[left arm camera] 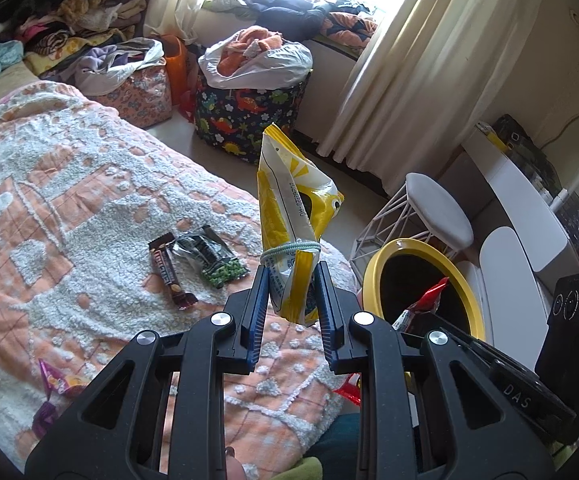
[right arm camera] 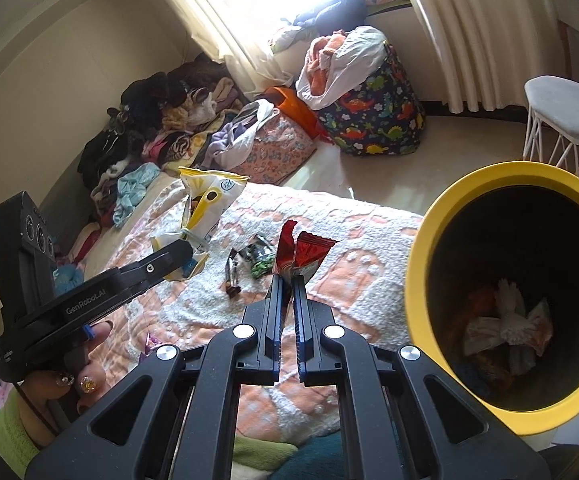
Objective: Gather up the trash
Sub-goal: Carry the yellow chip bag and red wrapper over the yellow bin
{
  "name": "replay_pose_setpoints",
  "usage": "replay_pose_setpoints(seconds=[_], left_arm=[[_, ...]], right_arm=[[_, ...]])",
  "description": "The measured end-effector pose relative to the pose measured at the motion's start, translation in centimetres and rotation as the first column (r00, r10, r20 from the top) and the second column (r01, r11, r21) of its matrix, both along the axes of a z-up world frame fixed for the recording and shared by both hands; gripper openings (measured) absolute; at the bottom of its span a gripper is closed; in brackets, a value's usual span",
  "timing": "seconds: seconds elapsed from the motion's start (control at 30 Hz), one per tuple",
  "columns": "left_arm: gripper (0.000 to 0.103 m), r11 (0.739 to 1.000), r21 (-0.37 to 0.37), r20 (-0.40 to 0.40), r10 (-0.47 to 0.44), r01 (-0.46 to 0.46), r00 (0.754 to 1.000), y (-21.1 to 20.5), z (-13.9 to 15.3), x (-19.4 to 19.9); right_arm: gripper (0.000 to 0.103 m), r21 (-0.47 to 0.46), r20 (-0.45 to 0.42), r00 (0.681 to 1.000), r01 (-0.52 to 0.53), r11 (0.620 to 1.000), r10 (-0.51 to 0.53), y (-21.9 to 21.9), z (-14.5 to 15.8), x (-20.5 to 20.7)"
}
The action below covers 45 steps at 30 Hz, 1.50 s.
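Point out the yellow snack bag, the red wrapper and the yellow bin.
yellow snack bag (left arm camera: 289,216), left wrist view, on its crumpled middle above the hair tie.
red wrapper (right arm camera: 309,254), right wrist view, on its upper flap.
yellow bin (right arm camera: 421,240), right wrist view, on its left rim.

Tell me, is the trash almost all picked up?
Partly. Some wrappers already lie inside the yellow bin. The left gripper holds a yellow bag and the right gripper holds a red wrapper; neither is dropped in yet. On the bed a brown bar, a pea packet and a purple wrapper are left.
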<state>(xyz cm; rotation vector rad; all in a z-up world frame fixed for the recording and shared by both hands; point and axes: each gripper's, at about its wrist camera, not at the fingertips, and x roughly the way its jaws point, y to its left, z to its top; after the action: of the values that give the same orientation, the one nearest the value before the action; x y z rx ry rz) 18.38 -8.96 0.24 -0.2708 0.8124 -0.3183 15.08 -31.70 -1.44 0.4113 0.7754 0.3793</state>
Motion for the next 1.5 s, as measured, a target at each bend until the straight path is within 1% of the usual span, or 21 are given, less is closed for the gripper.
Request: replay_pose_setpoints(seconds=[0.27,0.63,1.17,1.5], left_arm=[[0.017,0.999,0.014,0.022,-0.034,0.033,0.999,-2.0,0.5,-0.4],[0.017,0.997,0.024,0.030,-0.078,0.077,0.997,-4.4,0.9,-0.7],[0.017,0.989,0.039,0.026,-0.141,0.140,0.990,-7.2,0.8,-1.6],[0.017,0.981,0.051,0.018,-0.186,0.185,0.982,-9.5,0.5,-2.0]], right_arm=[[0.006,-0.018,0.027,0.999,0.028,0.999,-0.027,-1.3,0.4,-1.0],[0.006,-0.019,0.050,0.996,0.070,0.997,-0.069,-3.4,0.9,-2.1],[0.006,-0.003,0.084,0.986,0.144,0.990,-0.143,-6.9,1.3,-2.9],[0.006,0.003,0.088,0.975,0.204,0.979,-0.203,-9.1,1.1,-3.0]])
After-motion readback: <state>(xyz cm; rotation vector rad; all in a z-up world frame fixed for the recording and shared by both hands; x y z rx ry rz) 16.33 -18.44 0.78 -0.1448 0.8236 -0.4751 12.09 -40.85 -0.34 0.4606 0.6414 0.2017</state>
